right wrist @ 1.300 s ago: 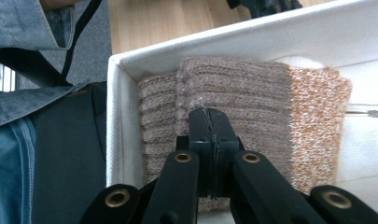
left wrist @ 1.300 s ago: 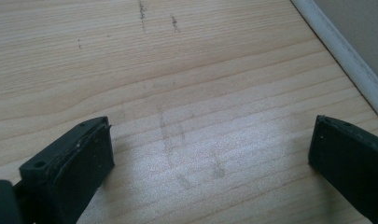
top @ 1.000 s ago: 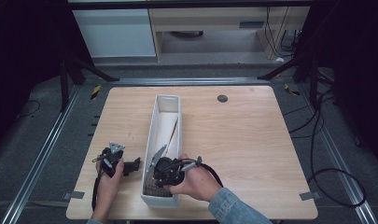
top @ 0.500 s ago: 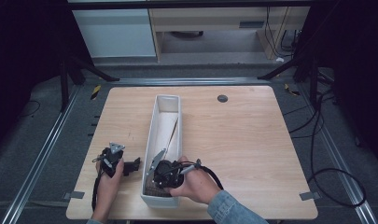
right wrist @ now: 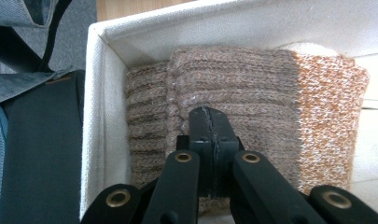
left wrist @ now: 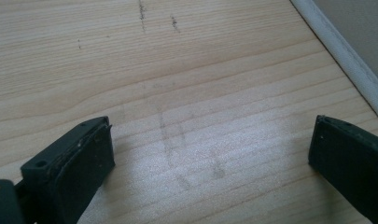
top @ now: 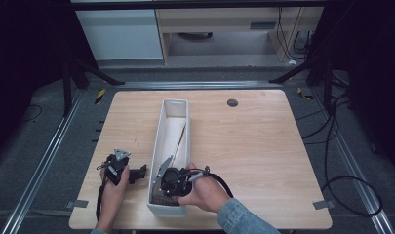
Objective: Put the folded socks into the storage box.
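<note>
A long white fabric bin (top: 157, 146) stands lengthwise on the wooden table. A folded brown and orange knit piece (right wrist: 252, 88) lies at its near end (top: 157, 199). My right gripper (right wrist: 210, 116) points down into that end of the bin (right wrist: 102, 93), jaws shut together just over the knit, with nothing seen between them. A hand holds it over the bin (top: 169, 185). My left gripper (top: 142, 171) rests on the table left of the bin, jaws wide open (left wrist: 210, 154) over bare wood.
A thin stick (top: 180, 139) lies slanted inside the bin's middle. The bin's white rim (left wrist: 345, 56) runs along the right of the left gripper view. A dark round grommet (top: 232, 103) sits in the table's far side. Cables trail on the floor at right.
</note>
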`<action>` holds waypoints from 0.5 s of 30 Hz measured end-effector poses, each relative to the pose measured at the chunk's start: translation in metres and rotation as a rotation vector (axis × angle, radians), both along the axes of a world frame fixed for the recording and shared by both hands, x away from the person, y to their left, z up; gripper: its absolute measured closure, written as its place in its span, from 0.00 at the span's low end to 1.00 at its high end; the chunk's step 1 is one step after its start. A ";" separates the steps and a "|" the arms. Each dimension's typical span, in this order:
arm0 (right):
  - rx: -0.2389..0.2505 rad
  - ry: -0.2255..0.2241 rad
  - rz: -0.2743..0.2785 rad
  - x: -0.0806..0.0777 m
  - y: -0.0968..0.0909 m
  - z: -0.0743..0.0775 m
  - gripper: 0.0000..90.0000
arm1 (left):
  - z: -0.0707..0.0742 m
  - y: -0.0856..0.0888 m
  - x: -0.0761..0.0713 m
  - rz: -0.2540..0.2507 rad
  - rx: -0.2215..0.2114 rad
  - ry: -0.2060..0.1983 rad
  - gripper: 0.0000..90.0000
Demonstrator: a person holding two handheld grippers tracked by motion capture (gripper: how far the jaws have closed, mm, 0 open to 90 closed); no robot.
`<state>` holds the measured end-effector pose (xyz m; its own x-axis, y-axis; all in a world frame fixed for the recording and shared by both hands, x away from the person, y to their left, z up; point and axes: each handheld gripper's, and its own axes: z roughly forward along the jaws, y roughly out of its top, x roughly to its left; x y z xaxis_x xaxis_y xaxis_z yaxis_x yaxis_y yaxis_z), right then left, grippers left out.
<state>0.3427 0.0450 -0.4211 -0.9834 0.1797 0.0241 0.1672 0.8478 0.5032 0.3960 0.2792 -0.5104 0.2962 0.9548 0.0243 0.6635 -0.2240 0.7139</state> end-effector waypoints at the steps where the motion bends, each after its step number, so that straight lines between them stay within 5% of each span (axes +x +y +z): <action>1: 0.007 -0.001 0.000 0.000 -0.001 0.001 1.00 | 0.000 0.000 0.000 0.000 0.000 0.000 0.00; 15: 0.090 -0.009 -0.022 0.004 -0.022 0.024 1.00 | 0.000 0.000 0.000 0.000 0.000 -0.001 0.00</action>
